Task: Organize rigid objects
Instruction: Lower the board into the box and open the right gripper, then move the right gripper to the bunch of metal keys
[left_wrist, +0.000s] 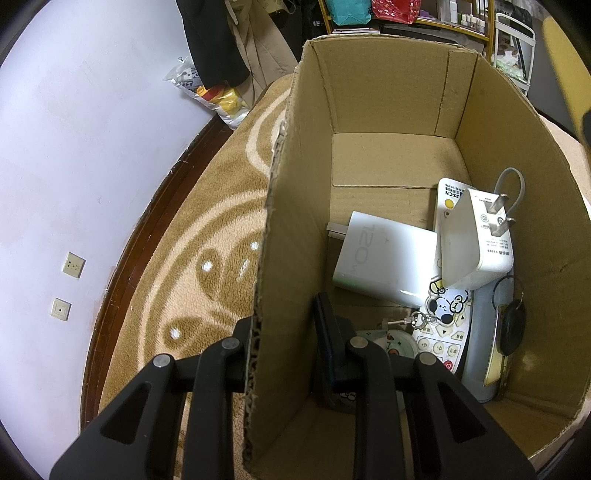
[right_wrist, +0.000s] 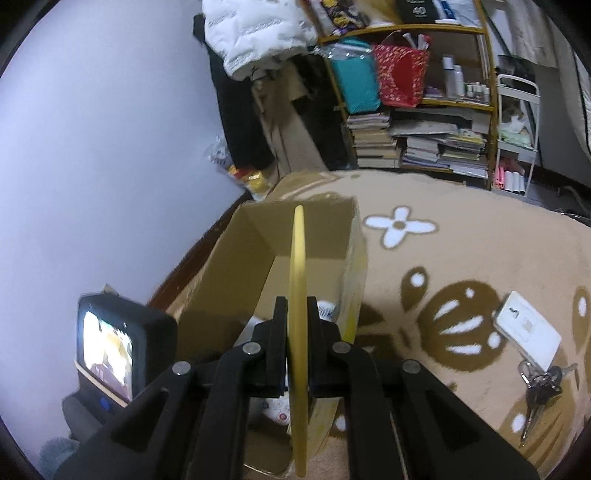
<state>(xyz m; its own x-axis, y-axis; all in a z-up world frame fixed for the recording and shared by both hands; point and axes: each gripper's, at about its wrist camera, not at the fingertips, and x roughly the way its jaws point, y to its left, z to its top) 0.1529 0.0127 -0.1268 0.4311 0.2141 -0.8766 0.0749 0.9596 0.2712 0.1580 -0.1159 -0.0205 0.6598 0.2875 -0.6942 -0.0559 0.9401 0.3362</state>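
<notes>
with the box wall (left_wrist: 280, 258) pinched by the left gripper (left_wrist: 284, 354), the edge-on yellow disc (right_wrist: 298, 314), perhaps a plate, clamped by the right gripper (right_wrist: 297, 332), should be lowered toward 12 o'clock

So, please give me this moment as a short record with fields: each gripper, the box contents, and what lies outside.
left gripper: astride the cardboard box wall, grip unclear
right gripper: shut on a thin yellow disc, edge-on above the box
in box: two white chargers, remote, keychain
on blanket: white card, keys
</notes>
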